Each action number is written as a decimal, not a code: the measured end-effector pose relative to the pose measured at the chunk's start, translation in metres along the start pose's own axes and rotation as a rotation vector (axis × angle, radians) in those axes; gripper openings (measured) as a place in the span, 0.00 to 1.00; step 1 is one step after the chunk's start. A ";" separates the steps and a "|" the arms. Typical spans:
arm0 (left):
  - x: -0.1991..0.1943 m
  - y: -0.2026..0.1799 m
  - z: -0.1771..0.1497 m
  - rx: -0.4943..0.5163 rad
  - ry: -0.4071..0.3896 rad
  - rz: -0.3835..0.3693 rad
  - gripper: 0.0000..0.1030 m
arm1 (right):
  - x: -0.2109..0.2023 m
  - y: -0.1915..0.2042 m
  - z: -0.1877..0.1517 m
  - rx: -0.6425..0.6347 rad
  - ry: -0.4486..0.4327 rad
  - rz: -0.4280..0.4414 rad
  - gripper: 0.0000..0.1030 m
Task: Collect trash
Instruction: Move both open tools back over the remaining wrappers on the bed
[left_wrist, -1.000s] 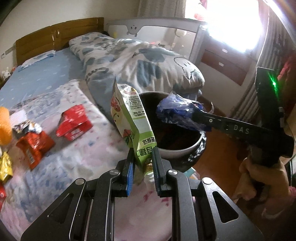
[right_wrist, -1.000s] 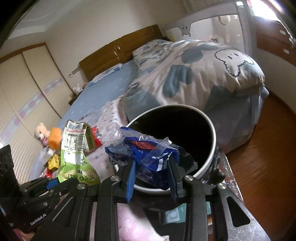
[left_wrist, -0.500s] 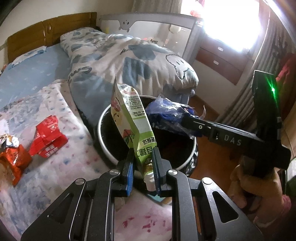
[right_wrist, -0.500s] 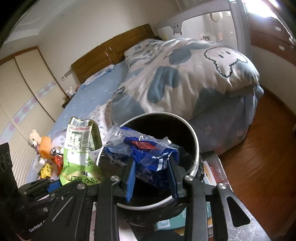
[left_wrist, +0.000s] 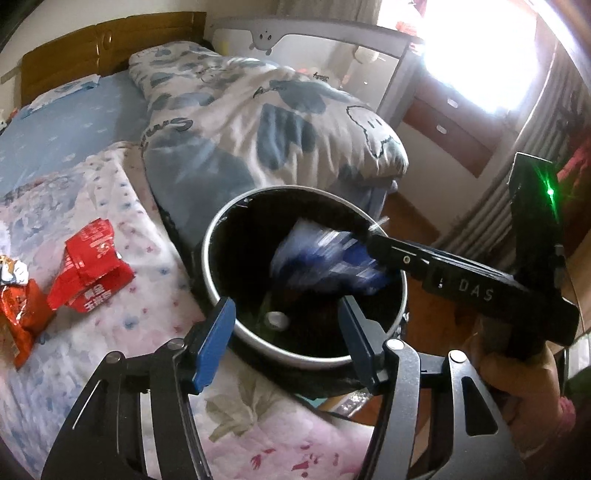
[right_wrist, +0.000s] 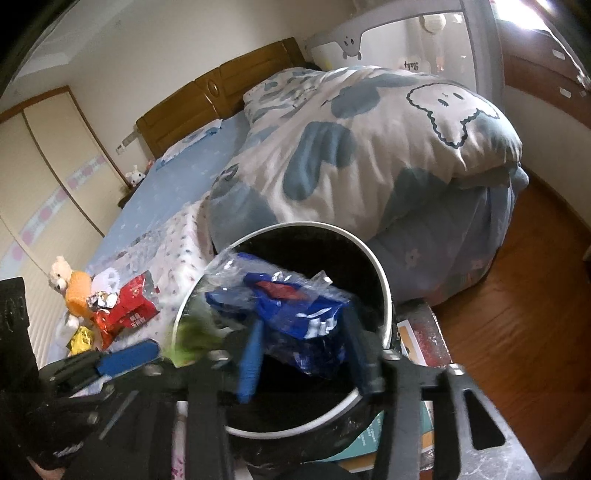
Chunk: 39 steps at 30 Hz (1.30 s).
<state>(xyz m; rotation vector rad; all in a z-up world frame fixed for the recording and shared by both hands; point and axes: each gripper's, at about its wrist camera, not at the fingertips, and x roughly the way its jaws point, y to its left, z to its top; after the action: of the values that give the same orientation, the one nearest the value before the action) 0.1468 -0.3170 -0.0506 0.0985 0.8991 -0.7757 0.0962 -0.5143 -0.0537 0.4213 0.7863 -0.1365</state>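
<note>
A round black bin with a white rim stands beside the bed. My left gripper is open and empty above the bin's near edge. The green pouch is a green blur dropping at the bin's left rim; its cap shows inside the bin. My right gripper is spread open over the bin, and the blue plastic wrapper is blurred between its fingers. Whether the pads still touch it I cannot tell.
A red wrapper, an orange wrapper and a yellow one lie on the floral bedsheet left of the bin. A folded blue-and-white duvet lies behind the bin. Books lie under the bin on the right.
My left gripper has opened and the green pouch has dropped into the bin. My right gripper has spread wider and the blue wrapper has sunk lower over the bin.
</note>
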 end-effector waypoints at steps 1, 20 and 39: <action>-0.001 0.002 -0.001 -0.003 -0.001 0.004 0.59 | 0.000 0.000 0.000 0.001 -0.002 0.002 0.59; -0.064 0.085 -0.069 -0.197 -0.040 0.150 0.68 | -0.011 0.057 -0.027 -0.007 -0.043 0.080 0.84; -0.121 0.170 -0.117 -0.371 -0.081 0.308 0.71 | 0.012 0.161 -0.062 -0.146 0.024 0.186 0.84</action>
<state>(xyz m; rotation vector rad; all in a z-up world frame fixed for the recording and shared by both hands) 0.1332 -0.0793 -0.0763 -0.1185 0.9102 -0.3171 0.1077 -0.3414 -0.0499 0.3558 0.7708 0.0993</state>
